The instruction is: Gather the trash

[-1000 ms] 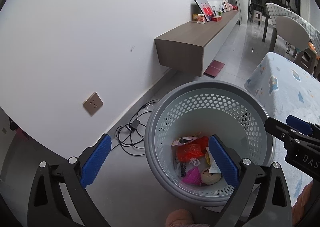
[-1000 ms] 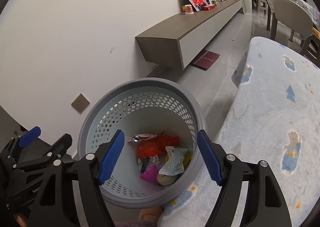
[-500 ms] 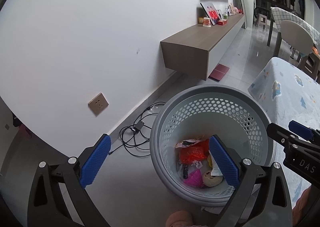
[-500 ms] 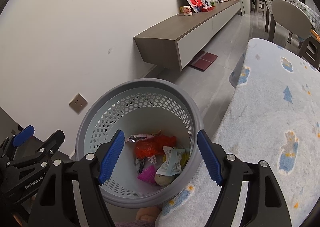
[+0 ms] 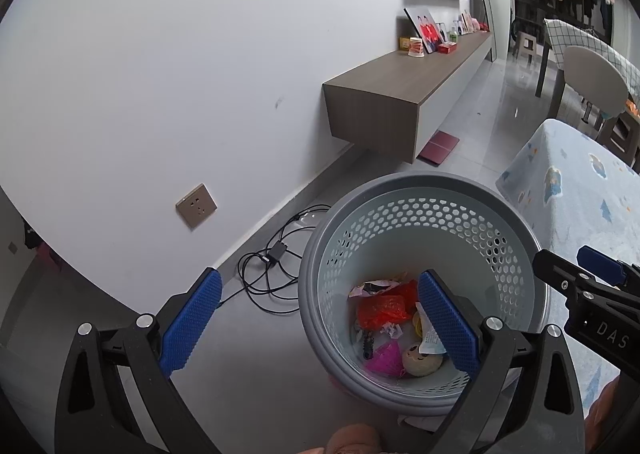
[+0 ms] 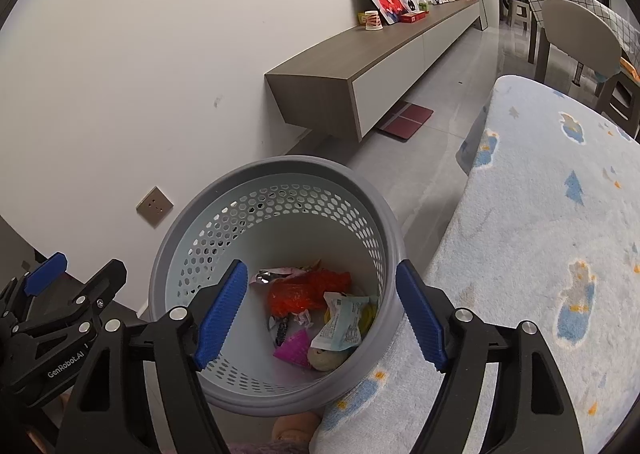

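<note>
Grey floor by a white wall: the perforated basket [image 6: 276, 282] holds wrappers [image 6: 308, 294]; left gripper [image 5: 320, 318] and right gripper [image 6: 320, 310] hover spread, empty; next, likely, finding remaining litter.

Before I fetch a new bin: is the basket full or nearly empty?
Nearly empty. The basket holds only a shallow layer of wrappers on its bottom; its perforated walls show bare above them.
</note>
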Tool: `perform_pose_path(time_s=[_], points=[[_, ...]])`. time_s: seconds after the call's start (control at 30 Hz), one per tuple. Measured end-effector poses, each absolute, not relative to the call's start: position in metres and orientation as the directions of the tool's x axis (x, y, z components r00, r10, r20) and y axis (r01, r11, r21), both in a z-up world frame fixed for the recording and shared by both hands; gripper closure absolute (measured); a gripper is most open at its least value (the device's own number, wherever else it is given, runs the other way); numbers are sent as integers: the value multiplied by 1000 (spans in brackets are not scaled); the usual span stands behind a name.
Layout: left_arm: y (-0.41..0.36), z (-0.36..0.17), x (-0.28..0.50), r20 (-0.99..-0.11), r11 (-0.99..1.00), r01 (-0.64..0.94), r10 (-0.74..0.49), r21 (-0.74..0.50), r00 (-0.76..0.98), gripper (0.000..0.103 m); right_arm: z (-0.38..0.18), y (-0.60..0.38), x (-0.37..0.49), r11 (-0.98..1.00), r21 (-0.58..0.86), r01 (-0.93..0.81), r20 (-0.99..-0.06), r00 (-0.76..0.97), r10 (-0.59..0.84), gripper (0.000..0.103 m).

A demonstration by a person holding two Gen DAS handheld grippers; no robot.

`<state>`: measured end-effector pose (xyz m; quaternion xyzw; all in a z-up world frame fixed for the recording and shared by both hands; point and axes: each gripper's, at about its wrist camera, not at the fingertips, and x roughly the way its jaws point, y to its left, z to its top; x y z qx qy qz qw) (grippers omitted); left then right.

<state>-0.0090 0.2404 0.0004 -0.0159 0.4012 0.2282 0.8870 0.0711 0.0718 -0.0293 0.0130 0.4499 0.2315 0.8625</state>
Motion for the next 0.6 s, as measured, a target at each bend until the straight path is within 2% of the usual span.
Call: perform_pose_path(time_s=[0.6], points=[[237,-3,-9,-725,900,-409,381,149,574,6,-28,70,70,890,239,-389,-768,485,418,30]])
